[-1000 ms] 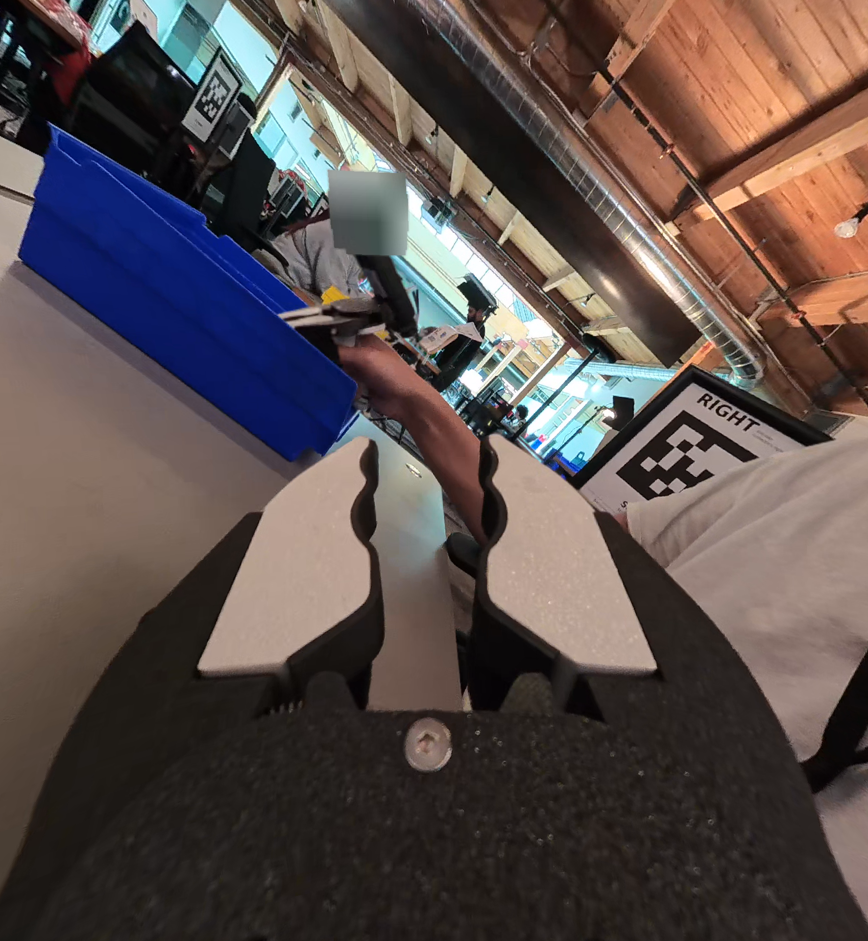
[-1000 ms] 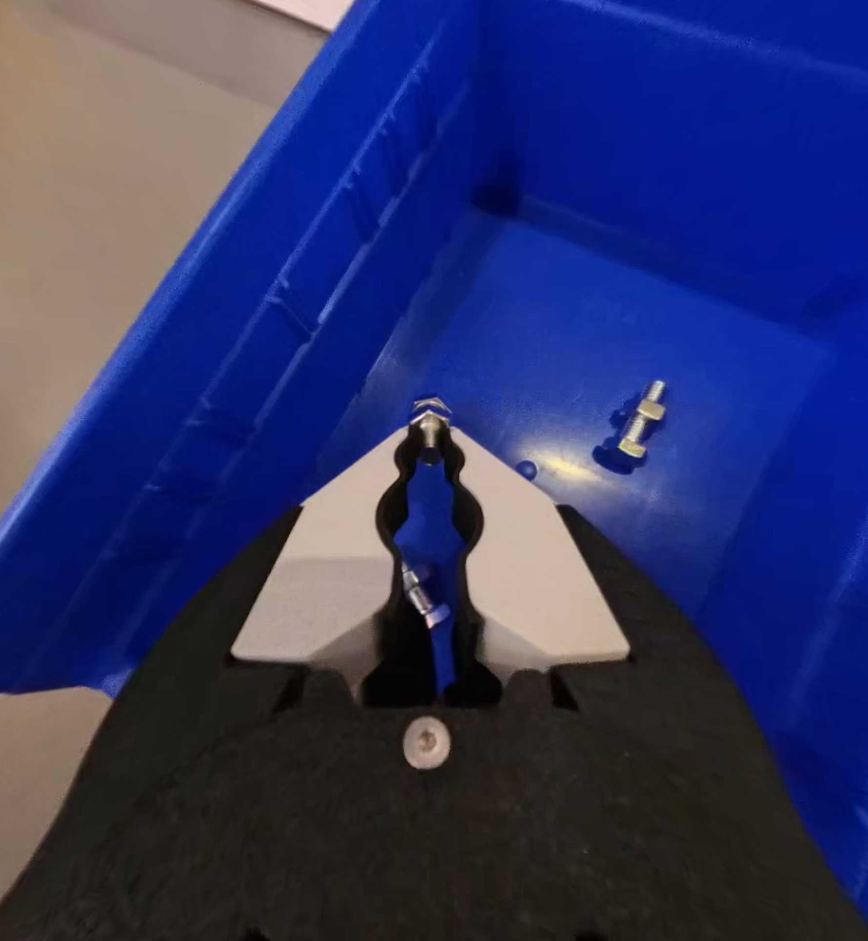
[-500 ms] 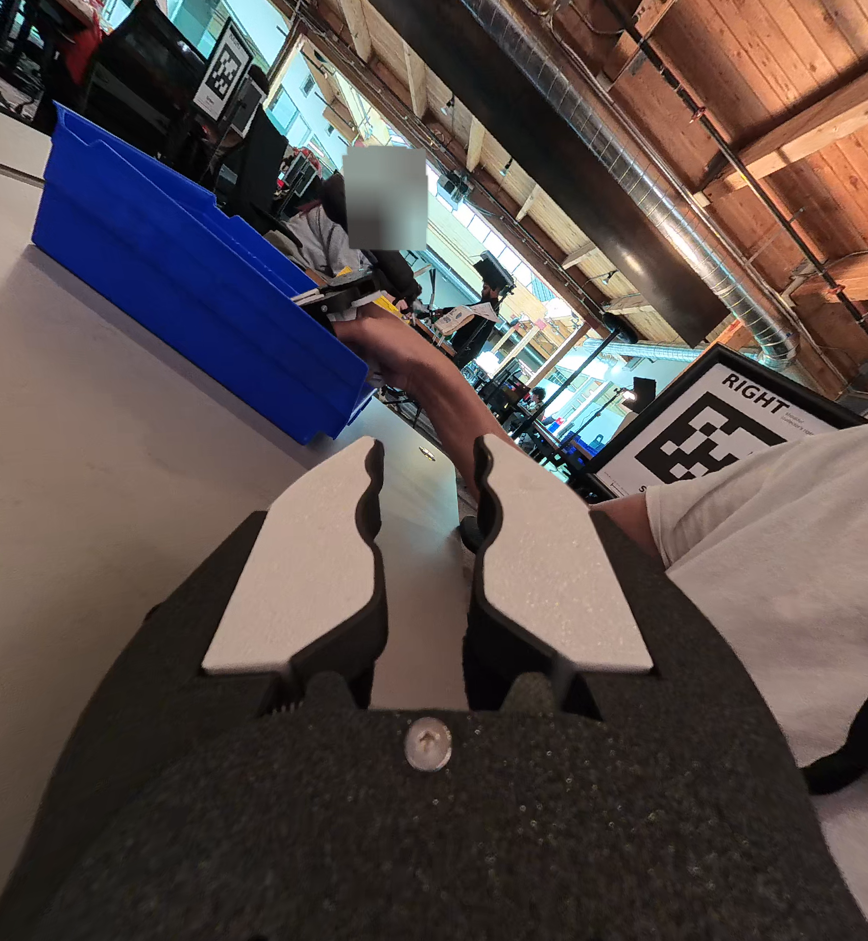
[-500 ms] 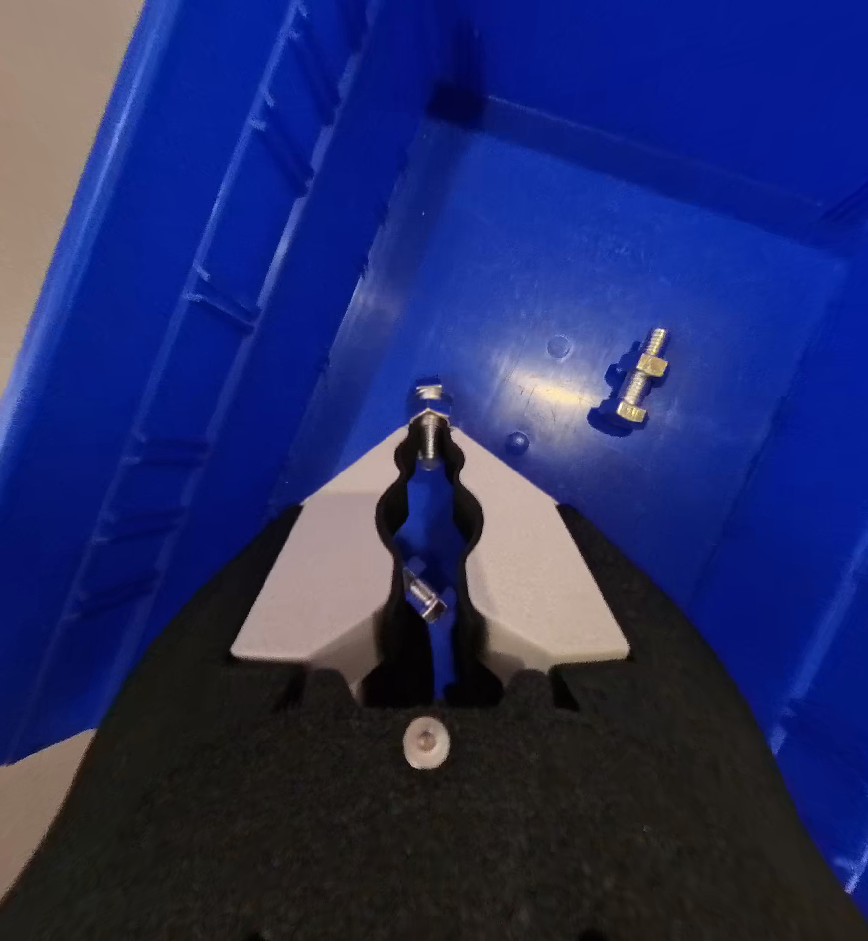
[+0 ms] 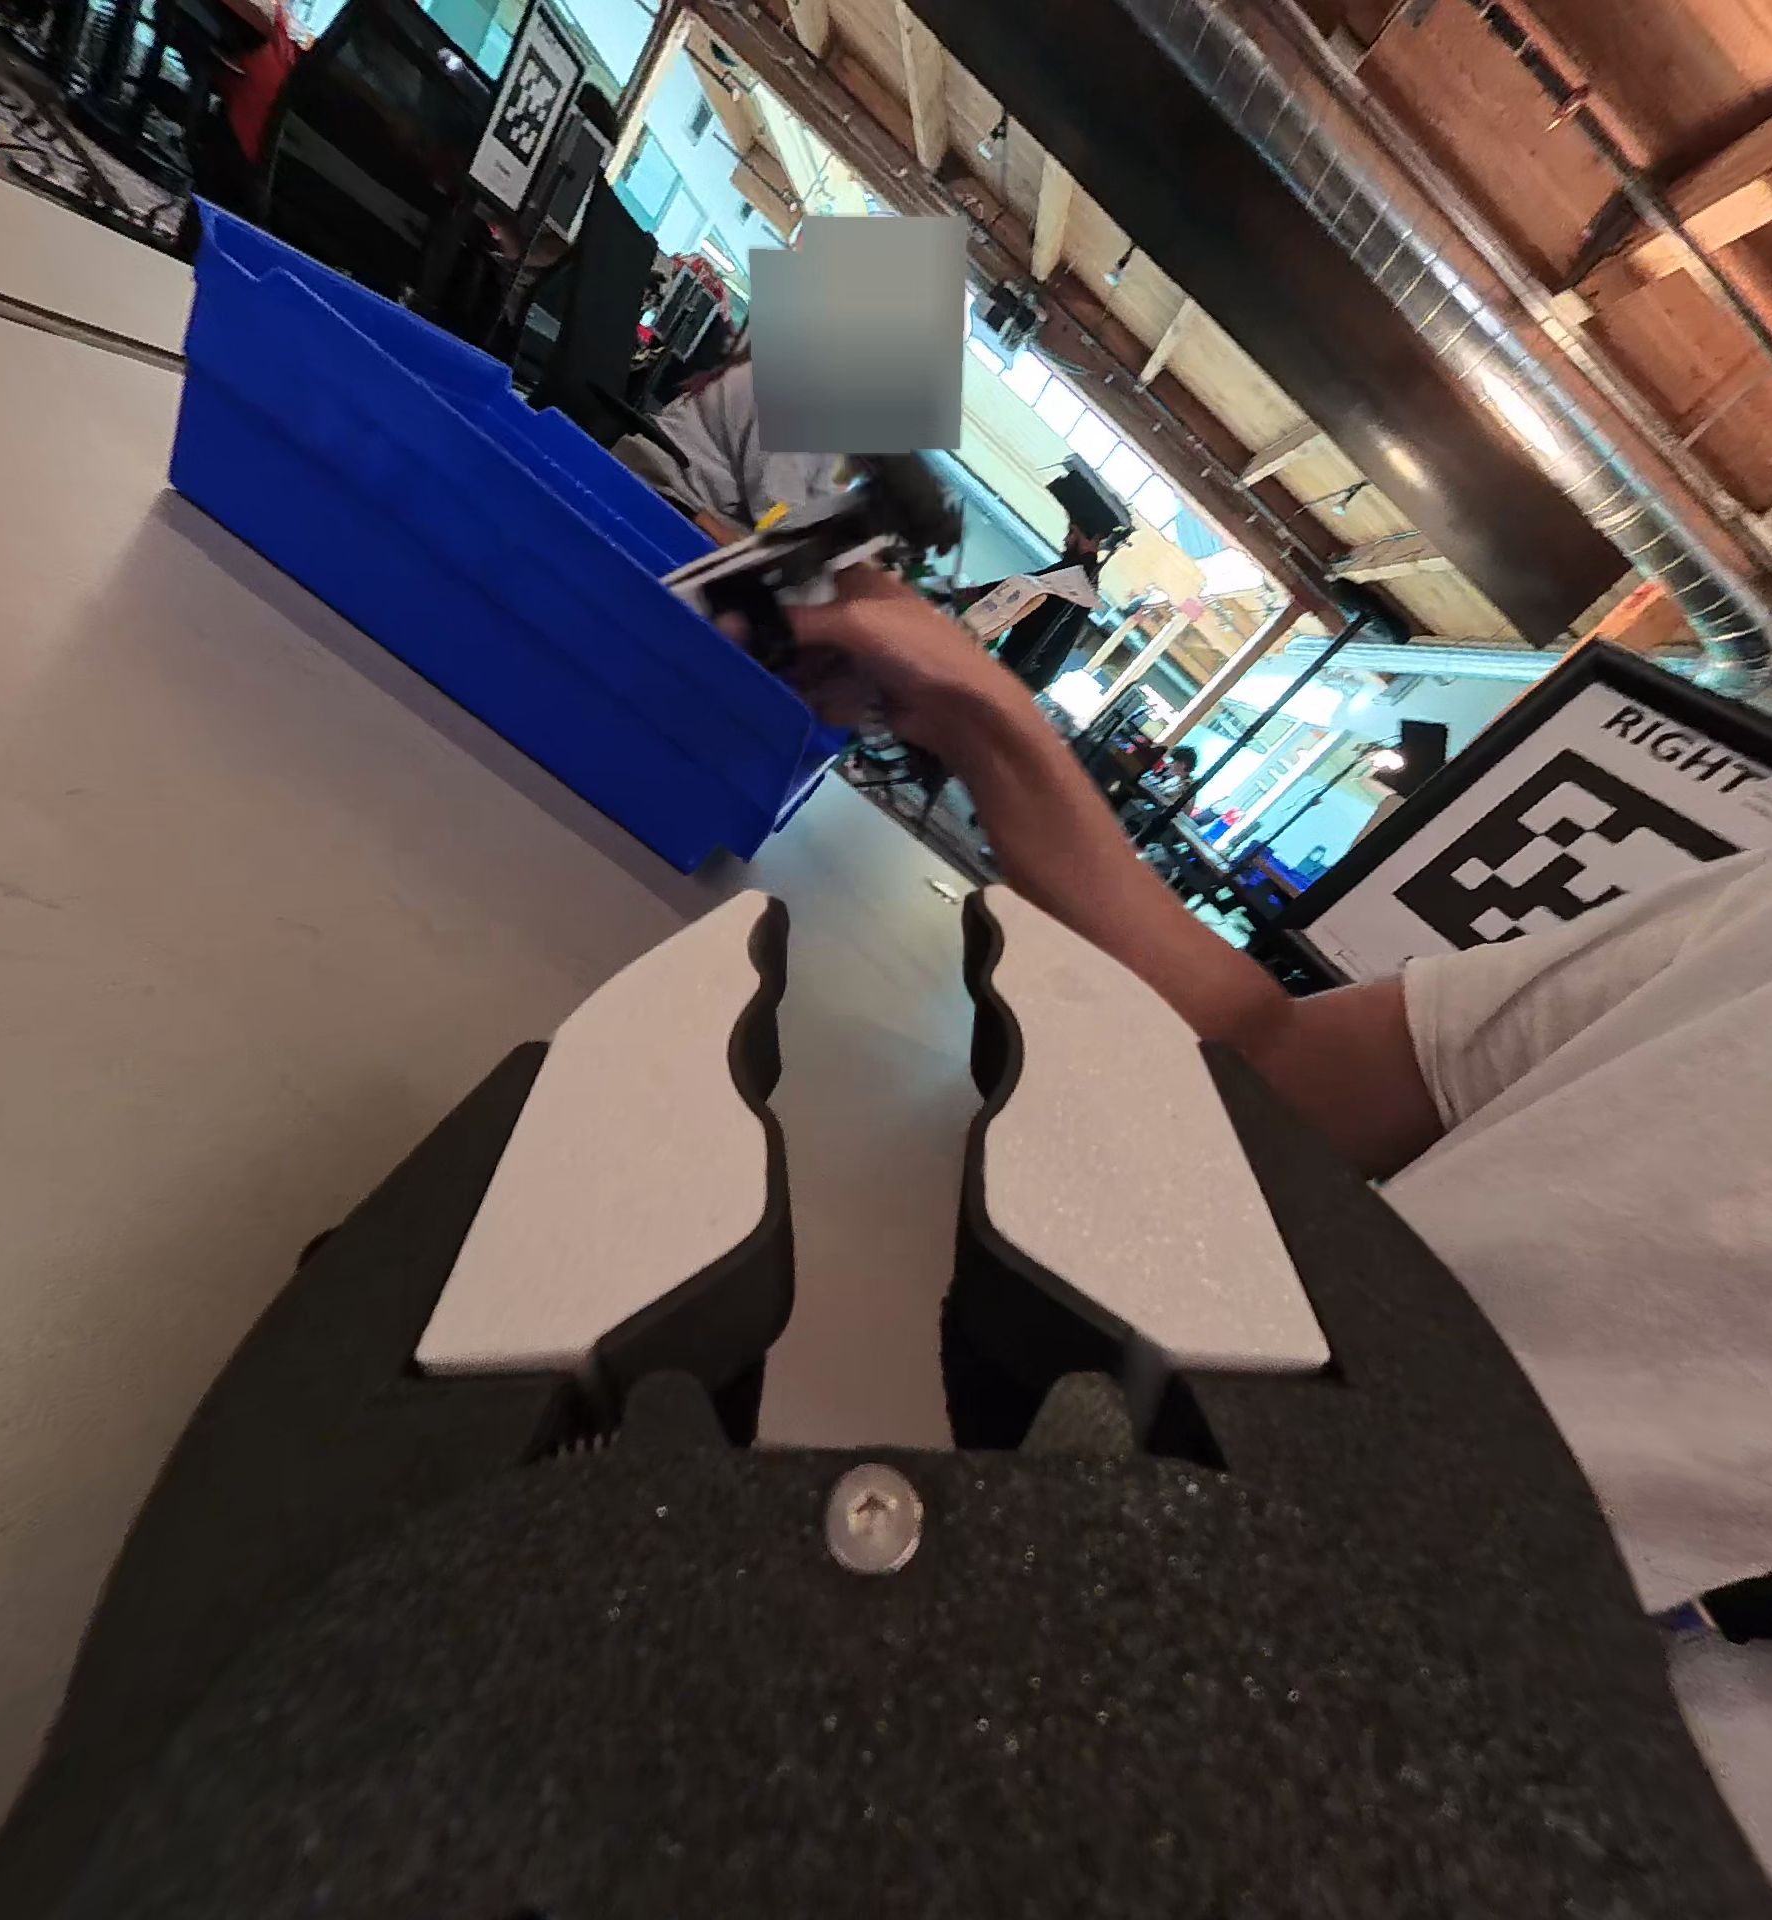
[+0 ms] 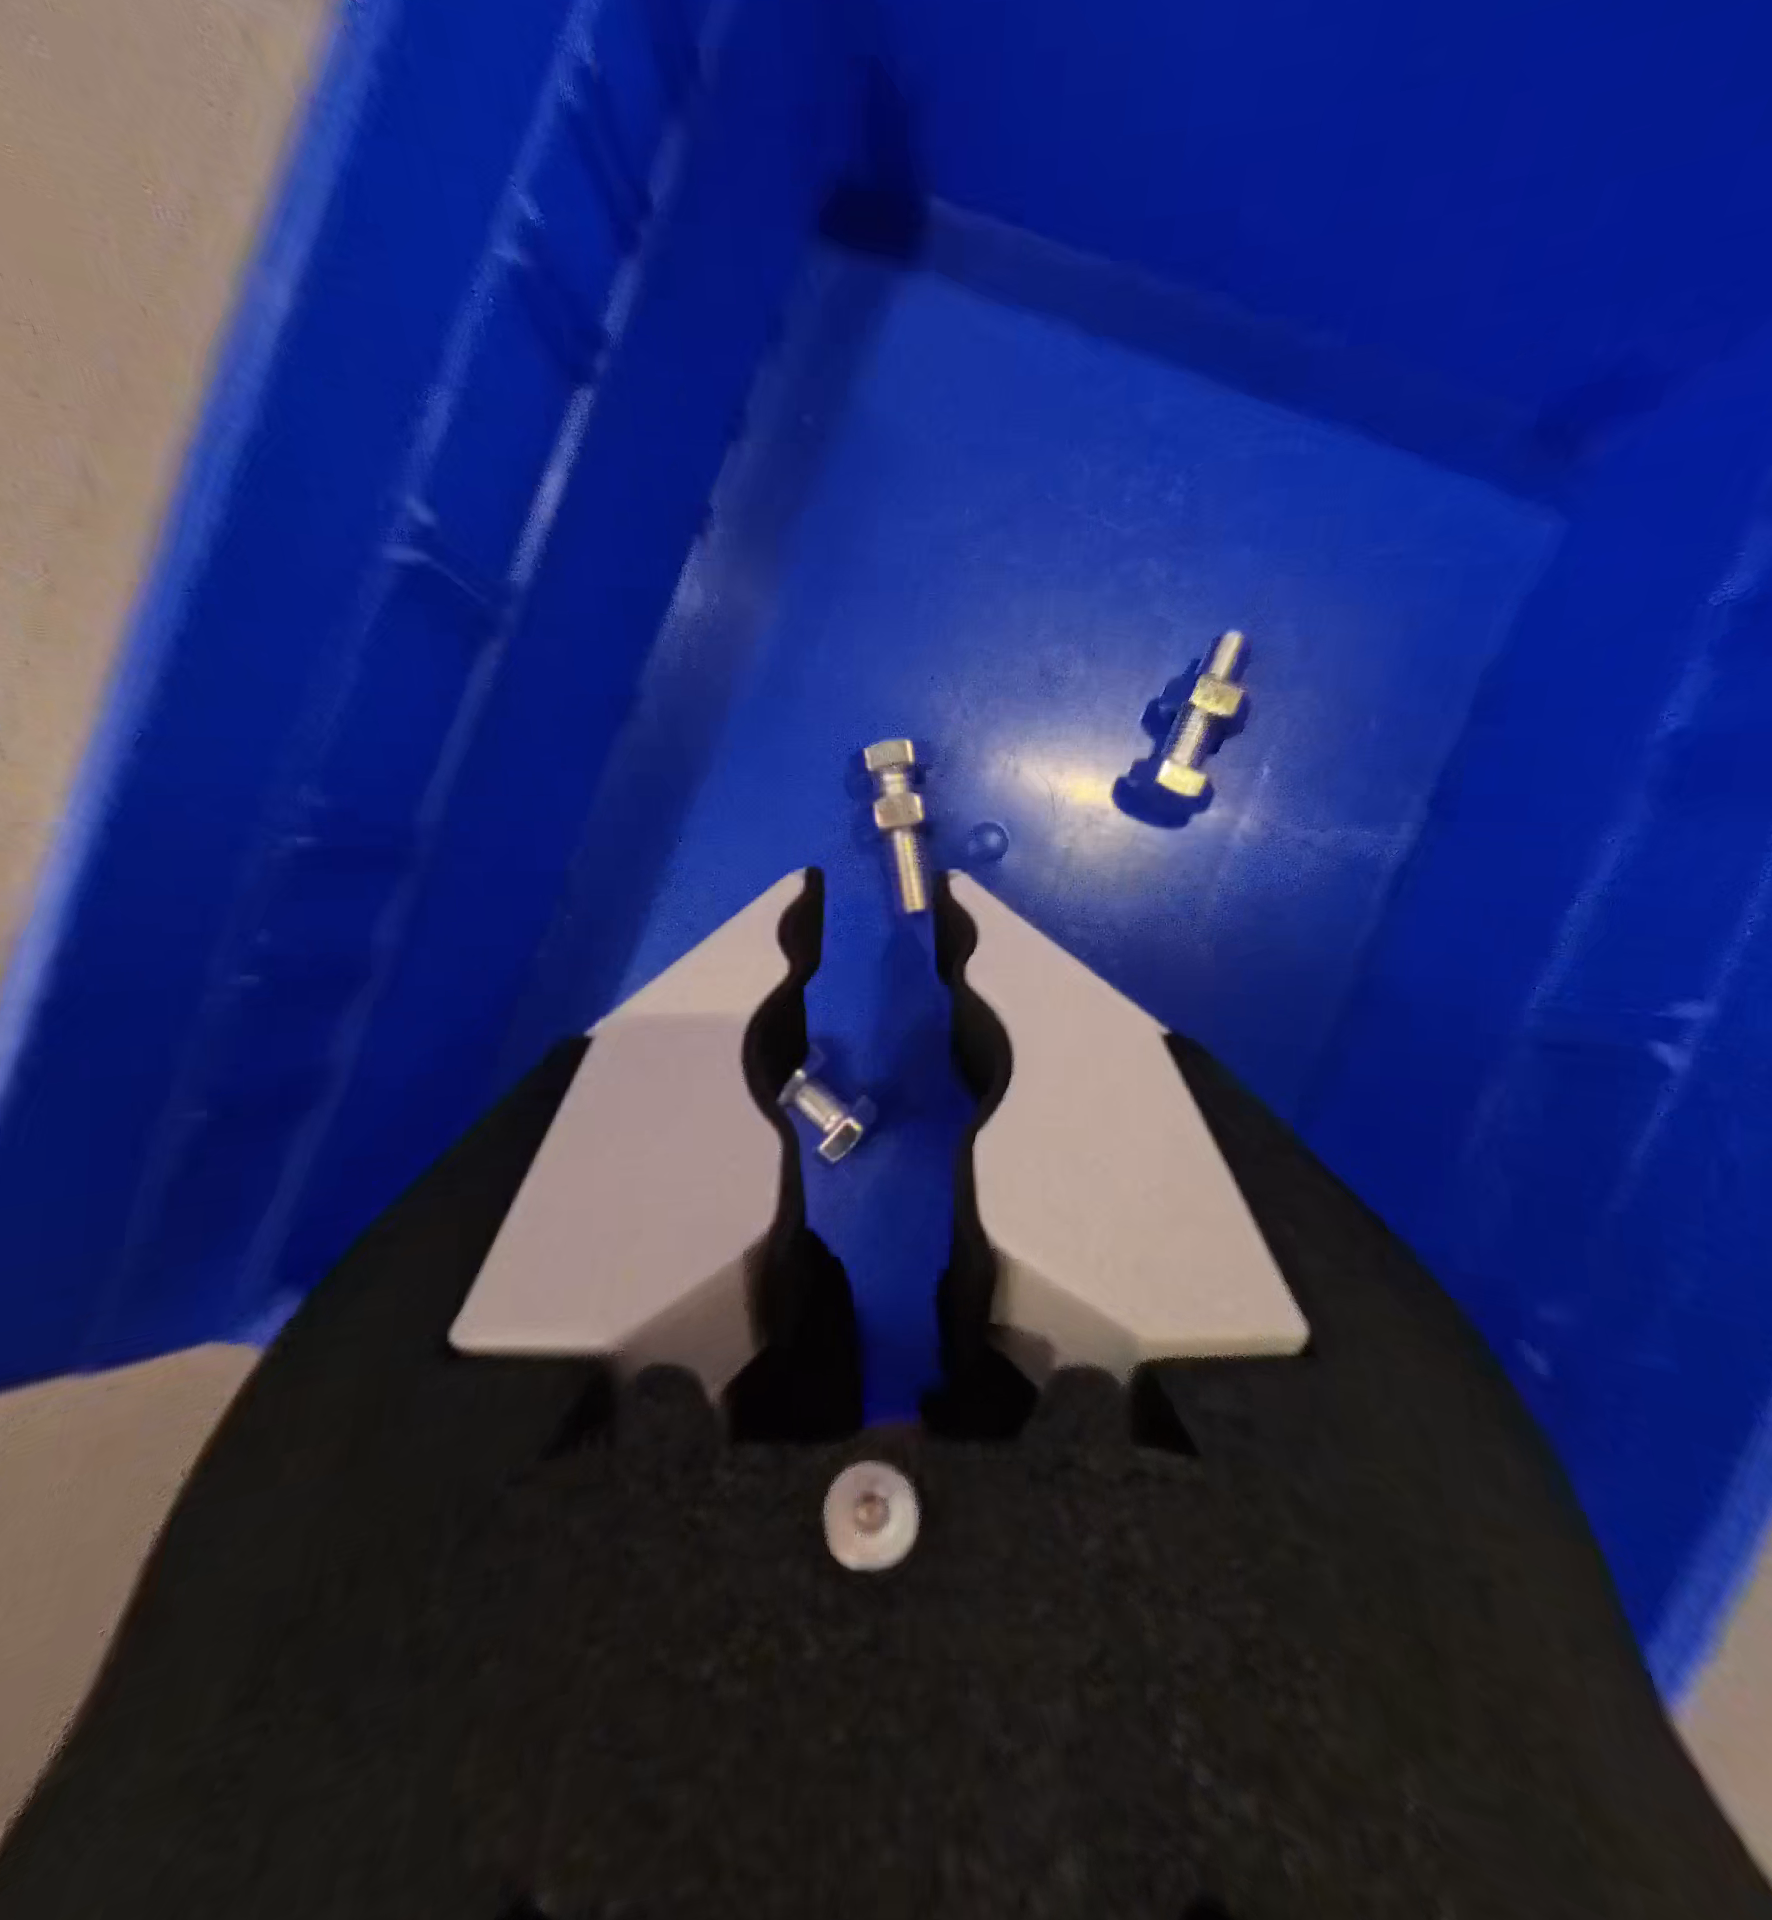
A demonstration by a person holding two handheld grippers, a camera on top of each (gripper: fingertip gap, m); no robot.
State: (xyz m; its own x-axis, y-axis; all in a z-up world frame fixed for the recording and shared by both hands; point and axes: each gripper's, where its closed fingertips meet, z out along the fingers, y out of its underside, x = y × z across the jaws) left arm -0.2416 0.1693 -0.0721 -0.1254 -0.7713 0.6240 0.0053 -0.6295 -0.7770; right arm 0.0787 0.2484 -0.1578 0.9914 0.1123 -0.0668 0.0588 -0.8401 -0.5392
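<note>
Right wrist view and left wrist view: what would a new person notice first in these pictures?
The deep blue bin fills the right wrist view, with three silver bolts on its floor: one just past the open right gripper, one seen between its fingers, one farther right. In the left wrist view, the open left gripper holds nothing above the pale table.

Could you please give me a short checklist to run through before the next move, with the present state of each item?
1. Right gripper jaws apart: ok, blue shows between the fingers.
2. Nothing pinched by it: ok, the bolt with a nut lies just beyond the tips, pads not pressing it.
3. Bolts inside the blue bin: ok, this one, a second bolt to the right, and a third bolt seen between the fingers.
4. Left gripper open with nothing between its fingers: ok, above the table.
5. Small metal piece on the table: cannot tell what it is.
</note>
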